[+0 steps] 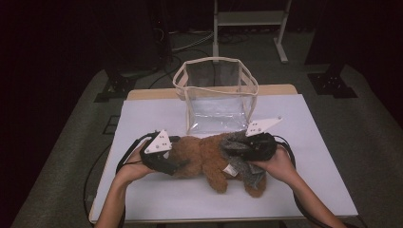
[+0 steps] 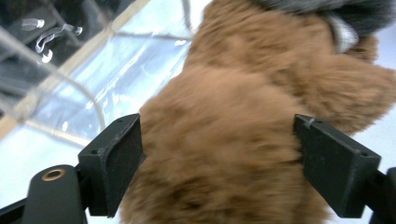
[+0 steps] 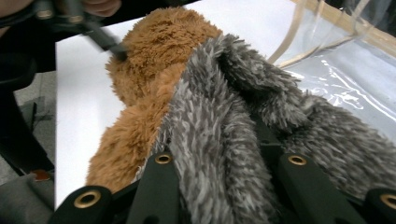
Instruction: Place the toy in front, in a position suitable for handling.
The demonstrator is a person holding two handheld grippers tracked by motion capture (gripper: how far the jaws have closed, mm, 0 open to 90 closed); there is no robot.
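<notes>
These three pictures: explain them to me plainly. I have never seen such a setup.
A person sits at a white table with a hand-held tool in each hand; each tool has two black fingers. The high view looks down from above. The other two views come from cameras riding on the tools.

A brown plush toy in a grey fuzzy garment lies in front of a clear bag.

The left gripper straddles the brown fur, fingers at its sides. The right gripper is closed on the grey garment.

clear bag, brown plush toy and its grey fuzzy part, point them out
clear bag (image 1: 216,102), high view, front wall
brown plush toy (image 2: 224,140), left gripper view, body fur
grey fuzzy part (image 3: 210,126), right gripper view, middle fold
</notes>
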